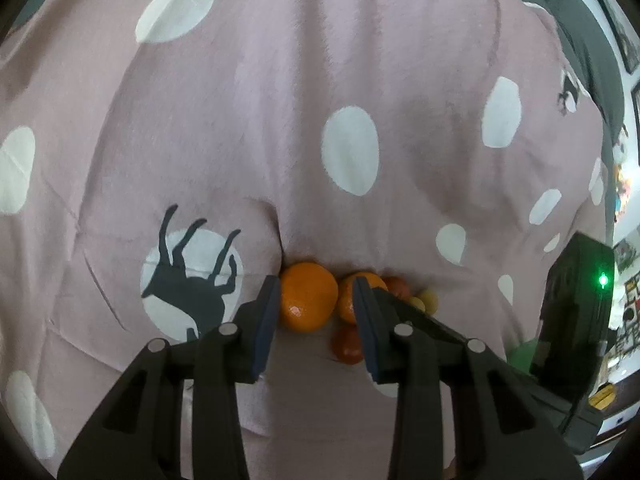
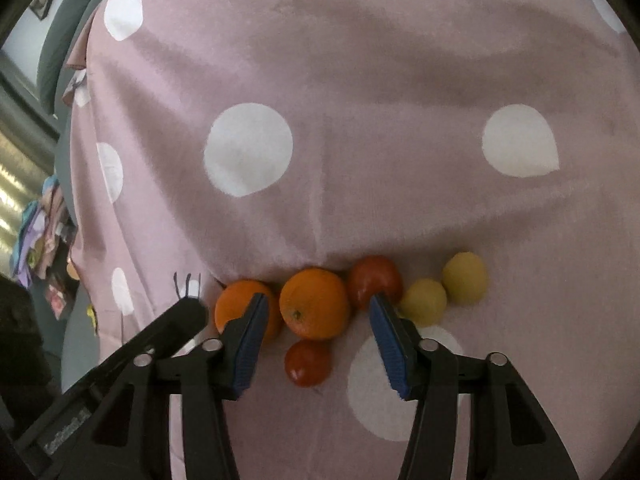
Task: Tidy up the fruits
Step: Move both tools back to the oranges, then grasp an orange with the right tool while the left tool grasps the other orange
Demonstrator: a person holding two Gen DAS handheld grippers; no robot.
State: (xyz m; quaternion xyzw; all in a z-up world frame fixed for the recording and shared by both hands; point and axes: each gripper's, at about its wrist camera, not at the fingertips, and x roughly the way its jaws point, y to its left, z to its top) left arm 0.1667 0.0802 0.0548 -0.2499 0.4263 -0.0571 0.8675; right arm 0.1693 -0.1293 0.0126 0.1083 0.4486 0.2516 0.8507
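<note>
Two round, dimpled oranges (image 2: 314, 304) lie touching on the soft pink white-dotted blanket (image 2: 360, 100), smooth red tomatoes (image 2: 307, 362) and pale yellow fruits (image 2: 424, 302) beside. Left gripper (image 1: 314, 312) tilts down, narrowly parted around one orange, seemingly not pressing; right gripper (image 2: 316, 312) straddles the other, open.

Two oranges (image 2: 314, 304) (image 2: 240, 308) side by side ahead of right gripper (image 2: 318, 320); small tomato (image 2: 307, 363) between jaws, larger tomato (image 2: 374, 282) and two lemons (image 2: 425, 302) (image 2: 465, 278) rightward, all on blanket (image 2: 360, 120).
</note>
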